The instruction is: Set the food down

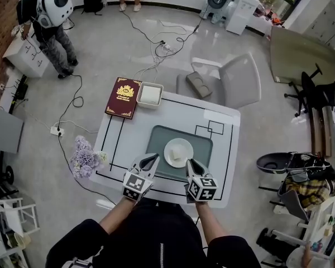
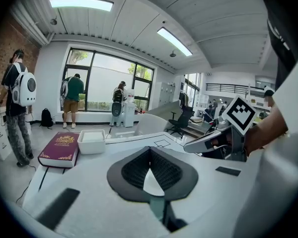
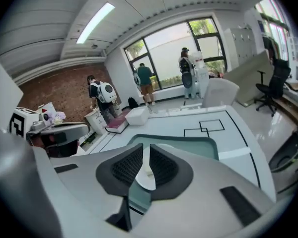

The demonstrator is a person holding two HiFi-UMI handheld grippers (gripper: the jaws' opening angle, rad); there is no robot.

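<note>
Found the left gripper (image 1: 154, 158) over the near part of the worktop (image 1: 226, 166), jaws closed tip to tip and gripping nothing; confirmed in the left gripper view, where only a sliver of white shows below the meeting pads. Found the right gripper (image 1: 189, 161) alongside it, jaws standing a narrow slit apart with pads near parallel and nothing held between them. Located the food (image 1: 176, 157), a small pale piece whose kind cannot be told, resting on a white plate (image 1: 188, 147) just ahead of both sets of jaws, between the two tips and nearer the right-hand pair. Saw the right jaws' tips lying over the plate's near rim in the head view; could not judge contact there. Noted the plate seated on a grey-green tray (image 1: 204, 144), which lies flat on the worktop inside the black marked lines. Recorded a maroon book (image 1: 123, 97) and a white square container (image 1: 149, 94) side by side, well ahead of the left jaws at the far corner. Recorded pale purple flowers (image 1: 85, 156) to the left of the left jaws, off the worktop's edge. Noted a grey chair (image 1: 237, 80) well ahead of the right jaws, past the far edge. Observed a person with a white backpack (image 1: 50, 15) standing far ahead and to the left.
</note>
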